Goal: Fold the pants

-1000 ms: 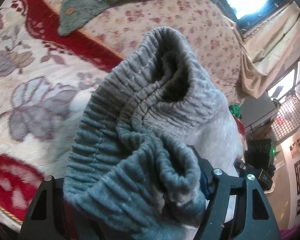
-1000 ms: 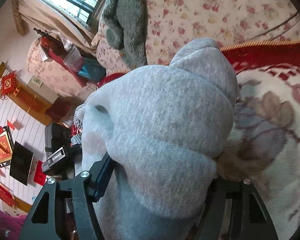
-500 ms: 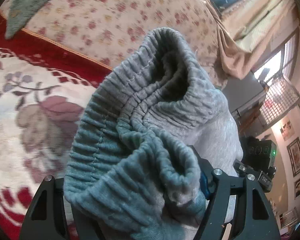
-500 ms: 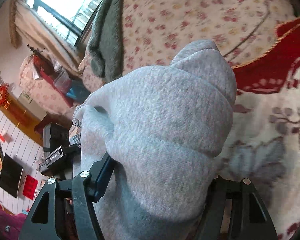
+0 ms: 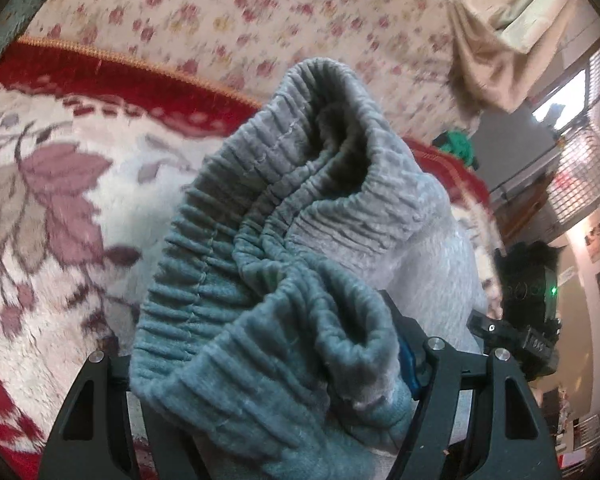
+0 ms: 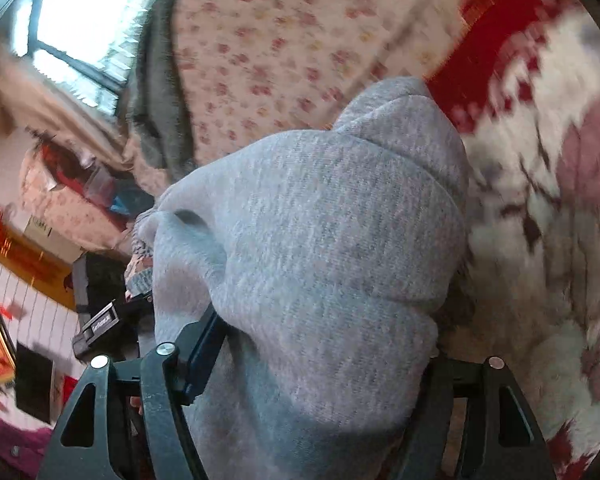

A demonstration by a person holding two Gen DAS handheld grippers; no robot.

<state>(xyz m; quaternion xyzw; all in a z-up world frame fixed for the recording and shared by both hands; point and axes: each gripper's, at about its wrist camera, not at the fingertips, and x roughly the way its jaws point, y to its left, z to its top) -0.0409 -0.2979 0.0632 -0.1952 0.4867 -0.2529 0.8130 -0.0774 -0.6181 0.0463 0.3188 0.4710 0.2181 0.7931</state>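
A plush blanket (image 5: 40,220), cream with mauve leaves and a red border, is covering the bed across the left of the left wrist view, and a floral sheet (image 5: 240,12) is lying beyond it along the top. A bright window (image 6: 80,20) is glowing at the upper left of the right wrist view. The grey pants (image 5: 284,264) are filling the centre of both views, ribbed elastic waistband bunched. The left gripper (image 5: 260,364) is clamping the waistband in wide jaws. The right gripper's (image 6: 316,360) jaws have just been opening, heather-grey cloth bundled between them.
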